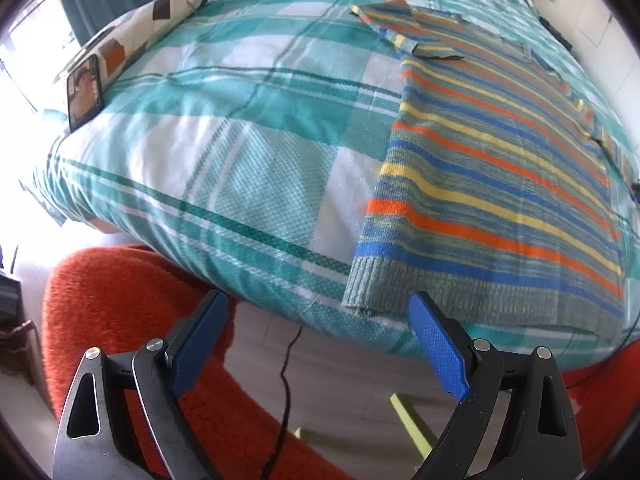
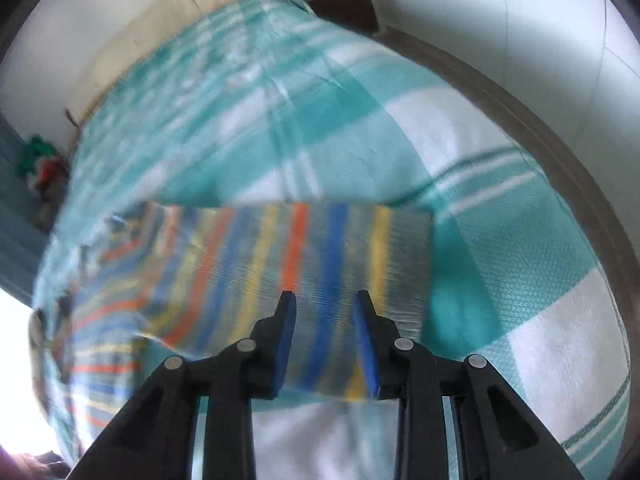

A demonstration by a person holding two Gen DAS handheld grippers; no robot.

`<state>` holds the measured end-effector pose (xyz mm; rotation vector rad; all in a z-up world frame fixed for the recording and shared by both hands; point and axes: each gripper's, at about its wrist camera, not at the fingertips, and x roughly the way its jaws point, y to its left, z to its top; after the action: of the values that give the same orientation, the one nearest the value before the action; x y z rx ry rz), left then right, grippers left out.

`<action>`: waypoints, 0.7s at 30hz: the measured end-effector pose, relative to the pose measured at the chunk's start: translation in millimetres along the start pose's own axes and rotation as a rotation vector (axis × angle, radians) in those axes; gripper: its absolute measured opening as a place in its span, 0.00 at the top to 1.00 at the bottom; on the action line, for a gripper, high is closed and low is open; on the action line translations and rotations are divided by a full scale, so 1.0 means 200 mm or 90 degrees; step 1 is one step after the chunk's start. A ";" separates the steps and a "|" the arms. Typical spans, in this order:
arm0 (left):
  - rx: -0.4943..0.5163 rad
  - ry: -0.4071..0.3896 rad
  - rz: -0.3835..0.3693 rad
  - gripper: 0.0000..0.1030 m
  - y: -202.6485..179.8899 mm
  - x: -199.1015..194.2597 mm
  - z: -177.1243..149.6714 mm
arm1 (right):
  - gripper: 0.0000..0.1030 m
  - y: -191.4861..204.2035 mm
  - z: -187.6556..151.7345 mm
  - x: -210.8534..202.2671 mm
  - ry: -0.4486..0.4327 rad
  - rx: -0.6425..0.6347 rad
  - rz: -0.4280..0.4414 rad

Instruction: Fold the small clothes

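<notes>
A small knitted sweater [image 1: 500, 168] with orange, yellow and blue stripes lies flat on a bed with a teal and white checked cover [image 1: 240, 152]. One sleeve [image 1: 394, 26] is folded across near the far end. My left gripper [image 1: 318, 308] is open and empty, off the bed's near edge, just short of the sweater's ribbed hem. In the right wrist view, my right gripper [image 2: 325, 298] is open over the sweater [image 2: 280, 264], fingers apart and holding nothing. That view is blurred.
A patterned pillow [image 1: 156, 20] and a dark phone [image 1: 84, 92] lie at the bed's far left. An orange rug [image 1: 128, 320] and a black cable [image 1: 286, 380] are on the floor below. A white wall [image 2: 540, 40] borders the bed.
</notes>
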<state>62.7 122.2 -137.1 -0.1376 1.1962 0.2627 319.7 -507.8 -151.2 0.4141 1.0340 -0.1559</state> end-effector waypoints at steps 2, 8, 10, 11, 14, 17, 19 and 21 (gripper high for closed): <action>0.014 -0.005 -0.004 0.10 0.03 -0.09 0.02 | 1.00 -0.12 -0.03 0.00 -0.014 0.040 -0.023; 0.059 -0.136 -0.114 0.08 0.00 -0.44 0.33 | 0.91 -0.05 -0.22 -0.34 -0.058 -0.033 -0.051; 0.093 -0.188 -0.183 0.04 -0.10 -0.49 0.50 | 0.90 0.13 -0.34 -0.46 -0.048 -0.103 -0.019; 0.122 -0.201 -0.214 0.03 -0.17 -0.49 0.58 | 0.88 0.21 -0.42 -0.50 -0.041 -0.137 0.005; 0.252 -0.227 -0.225 0.03 -0.44 -0.32 0.80 | 0.87 0.50 -0.71 -0.56 0.003 -0.203 0.098; 0.354 -0.192 -0.179 0.05 -0.64 -0.03 0.96 | 0.87 0.75 -0.96 -0.53 0.031 -0.262 0.141; 0.406 -0.177 -0.126 0.10 -0.73 0.18 1.03 | 0.87 0.88 -1.13 -0.47 0.043 -0.309 0.149; 0.449 -0.148 -0.076 0.23 -0.78 0.36 1.07 | 0.87 0.97 -1.25 -0.38 0.066 -0.336 0.142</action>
<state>322.1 34.3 -132.5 0.4255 0.9840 -0.2498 143.4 -234.1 -146.0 0.0533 1.0771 0.3371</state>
